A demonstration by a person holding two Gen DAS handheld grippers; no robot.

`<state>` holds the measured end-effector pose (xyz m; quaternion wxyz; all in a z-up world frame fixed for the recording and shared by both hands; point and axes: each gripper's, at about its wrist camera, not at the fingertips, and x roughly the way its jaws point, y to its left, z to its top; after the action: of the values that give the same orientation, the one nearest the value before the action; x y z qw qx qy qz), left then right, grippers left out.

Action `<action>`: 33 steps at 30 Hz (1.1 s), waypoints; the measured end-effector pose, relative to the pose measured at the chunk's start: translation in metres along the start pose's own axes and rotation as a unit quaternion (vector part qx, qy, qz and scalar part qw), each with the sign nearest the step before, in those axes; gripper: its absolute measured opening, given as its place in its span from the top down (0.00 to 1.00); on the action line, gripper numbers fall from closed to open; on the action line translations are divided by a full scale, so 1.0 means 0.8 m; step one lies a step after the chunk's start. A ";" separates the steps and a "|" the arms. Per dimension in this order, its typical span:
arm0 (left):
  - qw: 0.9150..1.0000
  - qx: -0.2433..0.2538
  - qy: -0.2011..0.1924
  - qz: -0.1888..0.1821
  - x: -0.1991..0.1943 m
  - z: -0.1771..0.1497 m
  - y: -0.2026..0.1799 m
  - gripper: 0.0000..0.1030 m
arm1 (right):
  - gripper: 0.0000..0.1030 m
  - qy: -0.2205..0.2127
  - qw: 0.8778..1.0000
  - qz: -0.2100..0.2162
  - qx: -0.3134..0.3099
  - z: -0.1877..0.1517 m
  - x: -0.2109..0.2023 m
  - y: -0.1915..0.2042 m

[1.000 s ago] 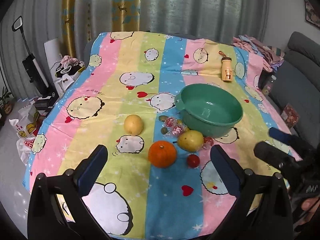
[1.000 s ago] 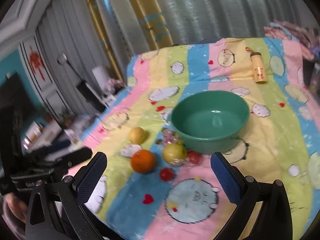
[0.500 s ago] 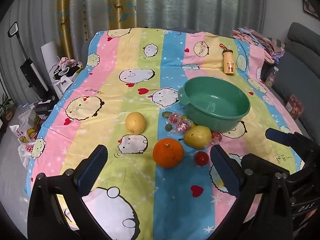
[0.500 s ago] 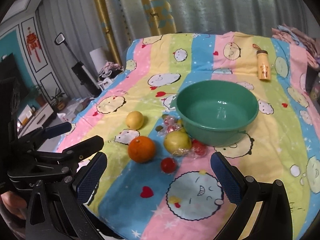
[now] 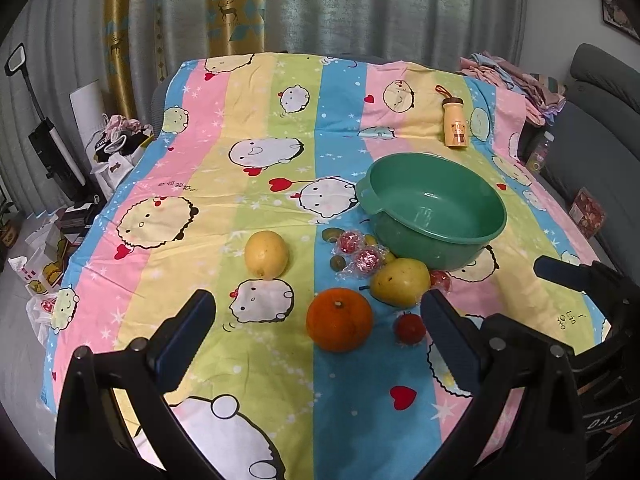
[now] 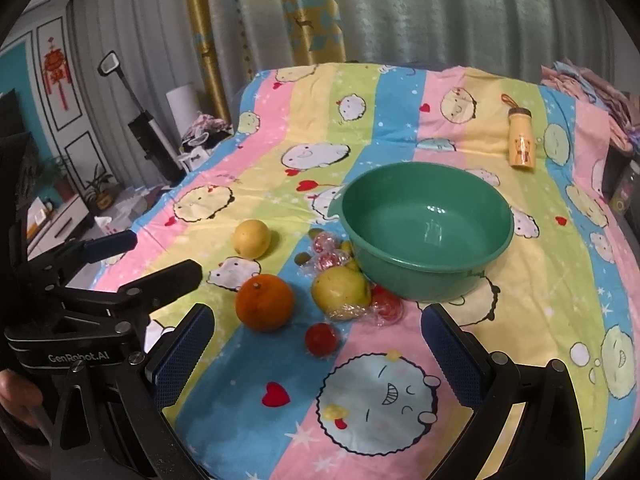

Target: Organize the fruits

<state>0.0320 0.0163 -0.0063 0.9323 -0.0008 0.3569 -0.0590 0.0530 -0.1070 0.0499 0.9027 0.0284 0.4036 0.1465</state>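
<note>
Both tools, the left tool (image 5: 316, 332) and right tool (image 6: 318, 344), are hovering released over the tabletop's near edge, where the orange (image 5: 339, 319) is sitting beside the empty green basin (image 5: 434, 208), best gripped squarely across its middle.

Left claw (image 5: 318, 336) and right claw (image 6: 318, 344) both gape wide, holding nothing.

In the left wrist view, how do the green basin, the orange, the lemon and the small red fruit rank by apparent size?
1. green basin
2. orange, nearer the camera, so its lead is unsure
3. lemon
4. small red fruit
</note>
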 end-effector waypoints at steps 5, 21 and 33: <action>1.000 -0.004 0.007 -0.014 0.011 -0.002 0.004 0.00 | 0.00 0.008 1.000 0.002 0.008 -0.002 0.009 -0.006; 0.994 -0.046 0.052 -0.089 0.050 -0.035 0.024 0.01 | 0.01 0.054 0.997 0.052 -0.004 -0.029 0.050 -0.004; 0.987 -0.061 0.085 -0.119 0.084 -0.048 0.031 0.11 | 0.05 0.079 0.995 0.065 0.023 -0.045 0.082 -0.025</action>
<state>0.0586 0.0352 -0.0808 0.8831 -0.0957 0.4348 -0.1478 0.0728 -0.1096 -0.0247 0.8556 0.0633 0.4744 0.1970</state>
